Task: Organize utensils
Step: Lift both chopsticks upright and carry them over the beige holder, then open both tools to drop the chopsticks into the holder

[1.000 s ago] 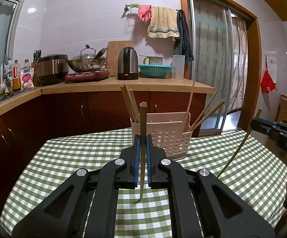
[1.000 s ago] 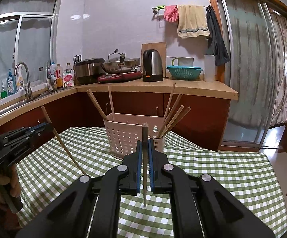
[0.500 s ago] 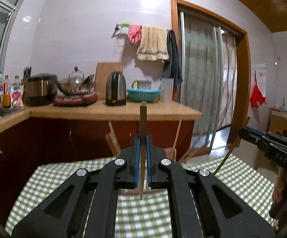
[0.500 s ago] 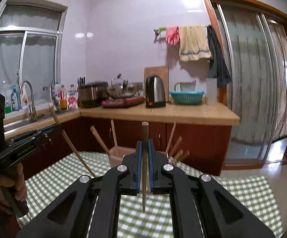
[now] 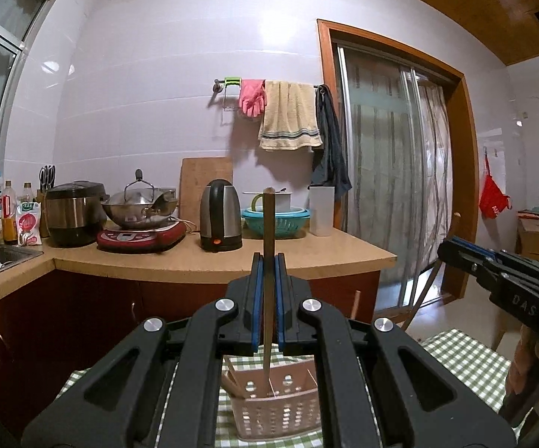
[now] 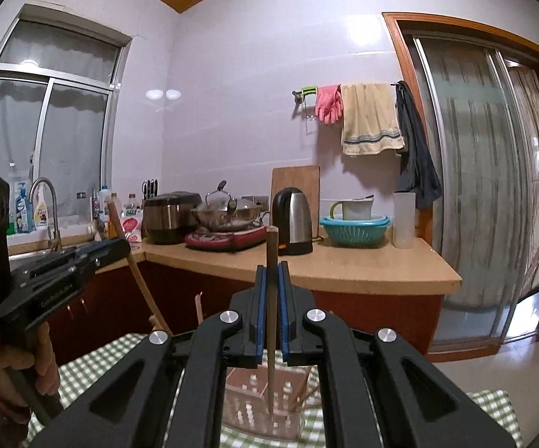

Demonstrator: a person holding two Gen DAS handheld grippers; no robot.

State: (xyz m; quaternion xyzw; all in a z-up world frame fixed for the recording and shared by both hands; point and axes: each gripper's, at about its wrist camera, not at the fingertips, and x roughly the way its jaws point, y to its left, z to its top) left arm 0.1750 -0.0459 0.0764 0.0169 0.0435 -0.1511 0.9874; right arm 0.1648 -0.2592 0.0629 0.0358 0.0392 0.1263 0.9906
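An upright chopstick is clamped in the left gripper and another chopstick in the right gripper, each held directly above the perforated basket on the checked table.

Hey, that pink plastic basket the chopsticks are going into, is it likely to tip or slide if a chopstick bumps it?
The basket looks like thin perforated plastic, so probably light and apt to slide on the checked tablecloth. Chopsticks already lean against its rim, which may pull it sideways. The chopstick pinched in the left claw looks stiff enough to push it.
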